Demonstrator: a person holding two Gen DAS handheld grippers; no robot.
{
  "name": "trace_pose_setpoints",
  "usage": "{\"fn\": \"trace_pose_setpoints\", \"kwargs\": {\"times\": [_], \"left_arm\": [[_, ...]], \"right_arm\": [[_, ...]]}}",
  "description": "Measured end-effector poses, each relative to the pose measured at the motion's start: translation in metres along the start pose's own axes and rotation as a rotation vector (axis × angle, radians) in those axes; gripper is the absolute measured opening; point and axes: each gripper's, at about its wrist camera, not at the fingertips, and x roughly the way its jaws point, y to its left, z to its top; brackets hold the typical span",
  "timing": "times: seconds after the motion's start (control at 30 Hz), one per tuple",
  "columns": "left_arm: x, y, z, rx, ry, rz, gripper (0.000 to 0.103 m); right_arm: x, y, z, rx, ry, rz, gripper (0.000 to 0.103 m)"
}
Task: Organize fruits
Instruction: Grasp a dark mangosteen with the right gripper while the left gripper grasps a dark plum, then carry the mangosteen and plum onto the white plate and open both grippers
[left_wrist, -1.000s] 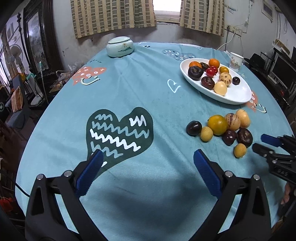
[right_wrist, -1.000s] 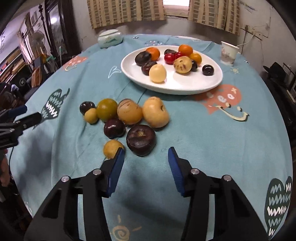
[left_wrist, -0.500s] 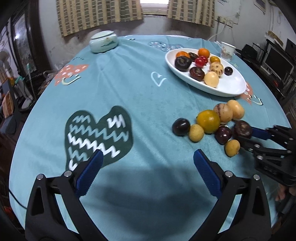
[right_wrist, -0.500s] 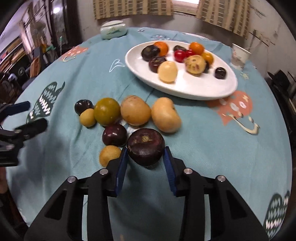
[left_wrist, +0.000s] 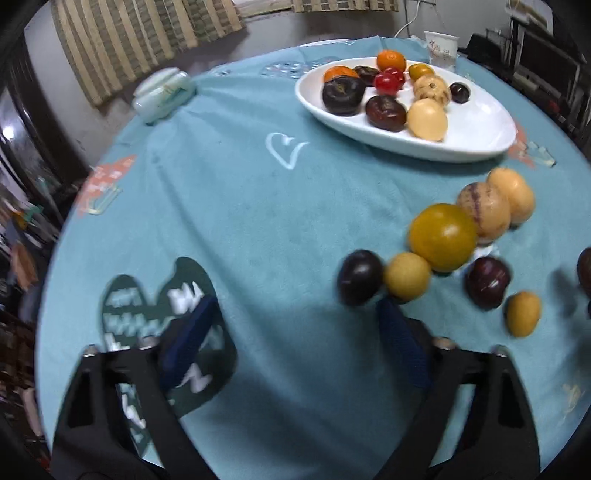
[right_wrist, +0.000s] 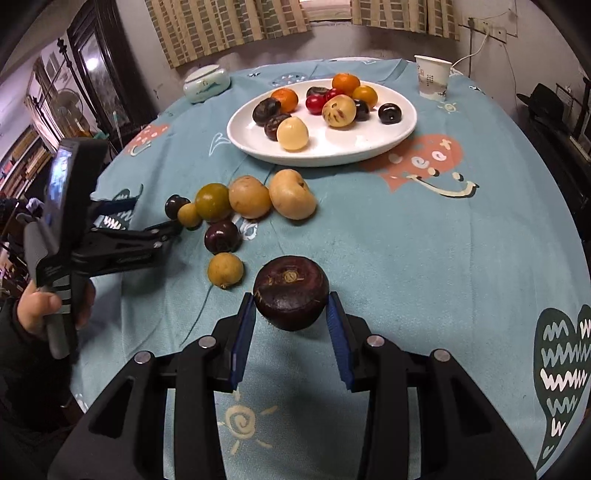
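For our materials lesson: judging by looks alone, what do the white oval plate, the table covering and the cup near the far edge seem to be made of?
White oval plate: probably glazed ceramic; smooth, glossy, with soft highlights.
Table covering: cloth, matte and slightly napped; it creases and carries printed hearts and faces.
Cup: likely paper; thin rolled rim, dull white wall with small print. Plastic cannot be ruled out.

The right gripper (right_wrist: 290, 317) is clamped tight and points steeply down, while the left gripper (left_wrist: 295, 314) has just been closing, with nothing between its jaws.
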Motion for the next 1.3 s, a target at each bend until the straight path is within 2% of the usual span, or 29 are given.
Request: {"fn": "trace_pose_setpoints", "kwargs": {"times": [0.07,0.1,0.13,0.17,0.23,0.3,0.33,0.37,0.4,0.47,0.6,0.67,0.8,0.97,1.13,1.3], "left_arm": [[0.001,-0.004,0.004,0.010,-0.009,-0.038,0.048],[0.001,-0.008,0.005,0.024,-0.015,-0.052,0.042],[0.002,-0.010,0.006,0.027,-0.017,-0.075,0.030],[0.003,-0.011,0.007,0.025,-0.018,-0.084,0.028],[0.006,-0.009,0.010,0.015,-0.017,-0.096,0.030],[0.010,-0.004,0.016,0.006,-0.015,-0.082,0.046],[0.010,-0.003,0.018,0.002,-0.022,-0.076,0.058],[0.012,0.001,0.019,-0.009,-0.027,-0.089,0.059],[0.014,0.004,0.021,-0.026,-0.023,-0.114,0.059],[0.020,0.012,0.024,-0.069,-0.018,-0.155,0.051],[0.018,0.006,0.020,-0.046,-0.048,-0.138,0.045],[0.017,0.008,0.019,-0.057,-0.052,-0.142,0.031],[0.015,0.020,0.019,-0.119,-0.046,-0.200,0.030],[0.005,0.023,0.015,-0.134,-0.061,-0.186,0.030],[-0.033,0.019,0.006,-0.146,-0.112,-0.197,0.030],[-0.057,-0.004,-0.007,-0.132,-0.108,-0.258,0.030]], "right_arm": [[0.000,-0.001,0.000,0.009,0.000,0.006,0.040],[0.001,-0.002,0.000,0.015,0.000,0.010,0.040],[0.002,-0.003,0.000,0.018,0.001,0.012,0.040],[0.002,-0.004,0.000,0.020,0.001,0.013,0.040],[0.002,-0.004,-0.001,0.024,0.002,0.015,0.040],[0.003,-0.005,-0.001,0.028,0.005,0.017,0.040],[0.003,-0.005,-0.001,0.029,0.006,0.017,0.040],[0.003,-0.005,-0.001,0.029,0.006,0.017,0.040],[0.003,-0.005,0.000,0.029,0.006,0.018,0.040],[0.005,-0.005,0.000,0.031,0.008,0.021,0.040],[0.008,-0.003,0.001,0.028,0.017,0.021,0.040],[0.009,-0.001,0.002,0.027,0.015,0.021,0.040],[0.011,0.002,0.004,0.025,0.015,0.027,0.040],[0.011,0.004,0.005,0.010,0.002,0.007,0.040],[-0.003,0.011,0.002,0.006,-0.022,-0.006,0.040],[-0.026,0.026,0.002,-0.009,-0.082,-0.026,0.040]]}}
